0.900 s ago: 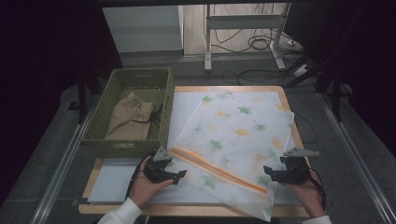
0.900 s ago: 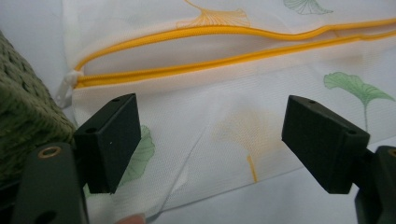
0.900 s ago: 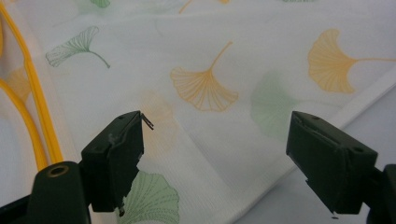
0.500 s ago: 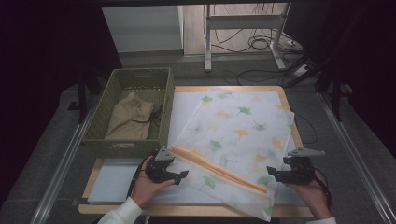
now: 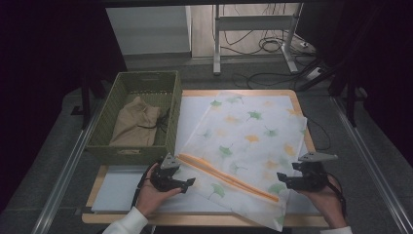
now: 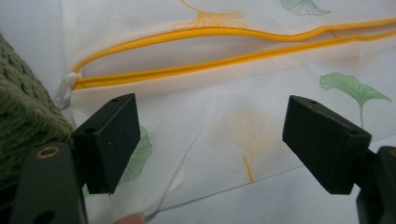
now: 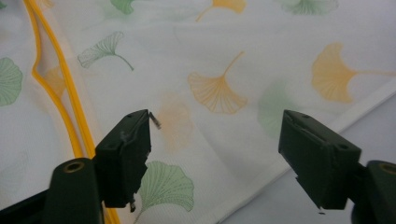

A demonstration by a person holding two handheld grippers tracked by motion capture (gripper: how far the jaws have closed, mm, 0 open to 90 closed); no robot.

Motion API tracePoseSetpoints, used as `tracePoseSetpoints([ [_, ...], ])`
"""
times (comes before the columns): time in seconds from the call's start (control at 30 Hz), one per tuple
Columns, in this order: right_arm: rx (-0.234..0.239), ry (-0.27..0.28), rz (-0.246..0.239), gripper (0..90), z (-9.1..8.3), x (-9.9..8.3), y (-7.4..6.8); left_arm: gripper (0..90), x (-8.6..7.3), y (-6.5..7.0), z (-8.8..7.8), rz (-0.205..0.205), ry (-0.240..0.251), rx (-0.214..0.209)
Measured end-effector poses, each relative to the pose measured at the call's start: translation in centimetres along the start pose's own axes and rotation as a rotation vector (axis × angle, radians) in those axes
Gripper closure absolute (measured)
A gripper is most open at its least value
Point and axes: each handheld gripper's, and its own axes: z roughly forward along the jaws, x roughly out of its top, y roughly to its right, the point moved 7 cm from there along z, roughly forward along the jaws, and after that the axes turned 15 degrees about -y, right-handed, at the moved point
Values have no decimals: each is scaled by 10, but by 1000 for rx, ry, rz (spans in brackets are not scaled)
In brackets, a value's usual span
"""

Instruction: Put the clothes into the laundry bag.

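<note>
Grippers [image 5: 191, 182] [image 5: 281, 178] wide open over bag [image 5: 243, 141]

mesh bag [image 5: 248, 141] on table [image 5: 195, 219], basket [image 5: 136, 151] at its left

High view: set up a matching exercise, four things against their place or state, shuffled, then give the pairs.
1. mesh bag
2. tan cloth
3. left gripper
4. zipper

A. inside the green basket
B. orange, unzipped
C. spread flat on the table, leaf print
D. jaws open, at the bag's near left corner

Pairs: 1-C, 2-A, 3-D, 4-B
</note>
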Motion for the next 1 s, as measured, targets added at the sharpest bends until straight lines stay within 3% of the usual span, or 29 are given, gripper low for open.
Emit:
tracePoseSetpoints([
  [0.37, 51, -45, -42, 292, -4, 23, -14, 190, 1, -3, -2, -10, 6, -6],
  [0.73, 51, -65, -96, 320, -5, 38, -25, 191, 1, -1, -4, -11, 16, -4],
  [1.0, 62, -108, -143, 329, 8, 54, -41, 191, 1, 1, -4, -19, 18, -32],
])
